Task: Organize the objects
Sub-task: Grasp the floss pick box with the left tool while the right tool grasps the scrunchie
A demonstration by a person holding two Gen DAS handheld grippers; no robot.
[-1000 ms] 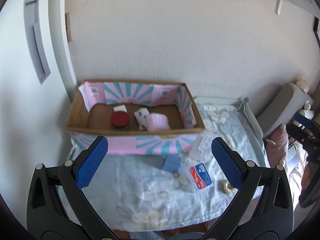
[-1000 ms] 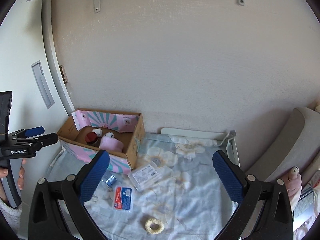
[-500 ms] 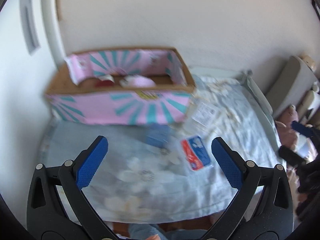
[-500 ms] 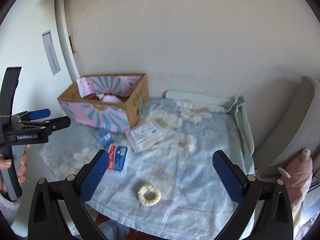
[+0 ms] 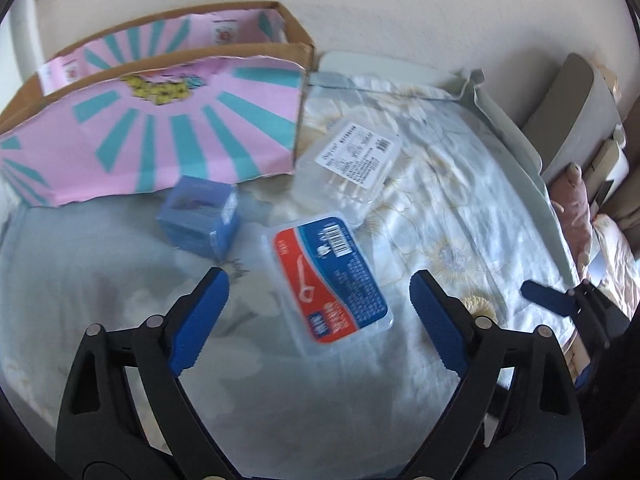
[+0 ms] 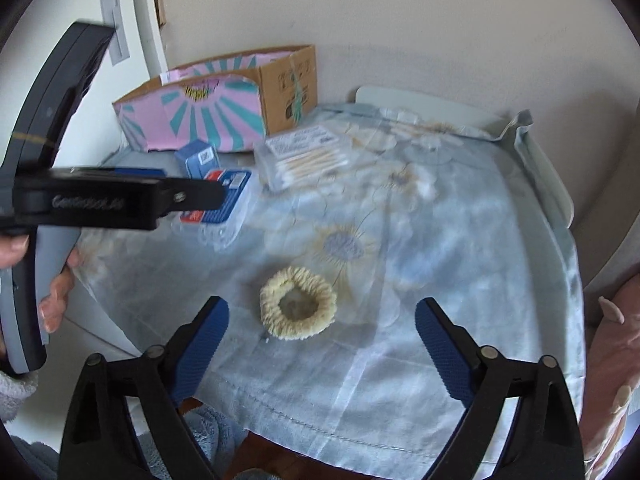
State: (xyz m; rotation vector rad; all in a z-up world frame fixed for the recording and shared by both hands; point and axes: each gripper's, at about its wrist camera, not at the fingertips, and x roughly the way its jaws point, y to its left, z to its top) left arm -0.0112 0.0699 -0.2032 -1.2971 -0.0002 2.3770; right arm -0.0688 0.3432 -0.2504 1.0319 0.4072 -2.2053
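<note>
A clear floss-pick case [image 5: 328, 276] with a red and blue label lies flat on the flowered cloth. My left gripper [image 5: 319, 280] hovers over it; its jaws are closing, wide of the case and not touching it. A small blue box [image 5: 198, 212] sits to the case's left, and a clear box of cotton swabs [image 5: 348, 160] lies behind it. In the right wrist view, a cream scrunchie [image 6: 298, 306] lies just ahead of my right gripper [image 6: 322, 304], whose jaws are closing with nothing pressed between the pads. The pink and teal cardboard box [image 5: 152, 136] stands at the back left.
The cloth-covered table [image 6: 460, 240] stands against a white wall, with its front edge close below my right gripper. A person's hand [image 6: 56, 292] holds the left gripper's handle at the left of the right wrist view. Cushions and a pink soft toy [image 5: 576, 204] lie off the right side.
Both grippers have come down close over the table and their jaws have narrowed a little. The cardboard box's inside has dropped out of sight; the floss case and scrunchie now loom large.
</note>
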